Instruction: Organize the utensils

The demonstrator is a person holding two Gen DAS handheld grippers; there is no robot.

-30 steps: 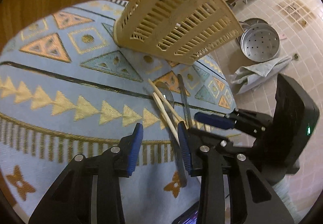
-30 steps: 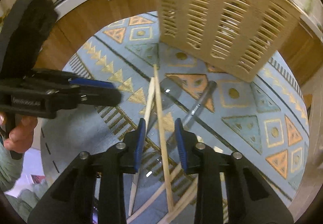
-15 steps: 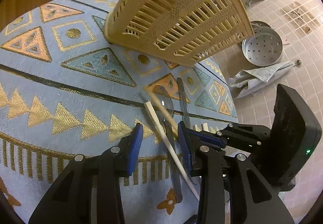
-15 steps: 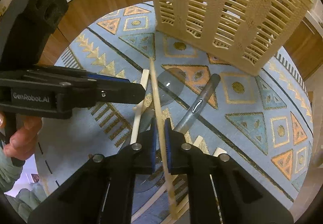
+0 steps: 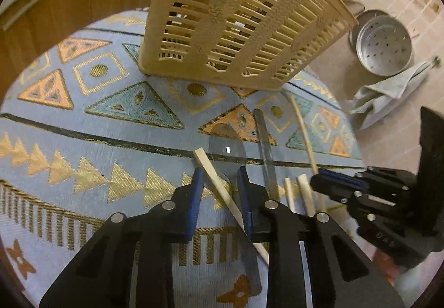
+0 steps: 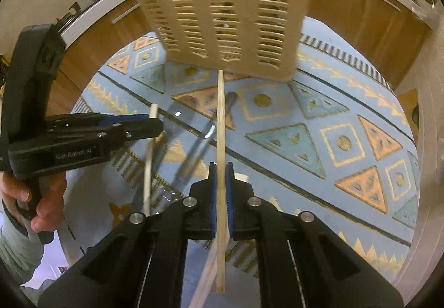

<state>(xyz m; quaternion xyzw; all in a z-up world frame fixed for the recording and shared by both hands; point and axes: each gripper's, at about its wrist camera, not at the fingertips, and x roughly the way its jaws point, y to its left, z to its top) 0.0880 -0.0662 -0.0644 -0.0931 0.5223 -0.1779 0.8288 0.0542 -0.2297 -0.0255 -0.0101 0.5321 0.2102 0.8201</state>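
My right gripper (image 6: 221, 169) is shut on a wooden chopstick (image 6: 220, 113), lifted off the blue patterned mat and pointing toward the beige slotted utensil basket (image 6: 227, 16). In the left wrist view the right gripper (image 5: 330, 183) holds that chopstick (image 5: 302, 130) at the right. My left gripper (image 5: 219, 180) is open, low over the mat, its fingers either side of a second chopstick (image 5: 216, 177) that lies across a clear plastic spoon (image 5: 227, 147). A grey utensil handle (image 5: 265, 141) lies beside them. The basket (image 5: 236, 19) stands just beyond.
Further chopsticks (image 5: 304, 191) lie on the mat (image 5: 83, 141) near the front edge. On the tiled floor to the right are a metal steamer pot (image 5: 384, 44) and a grey cloth (image 5: 388, 94). Wooden cabinets (image 6: 360, 22) stand behind the table.
My right gripper closed on one chopstick and lifted it clear of the pile. My left gripper moved forward over the second chopstick and stayed open.
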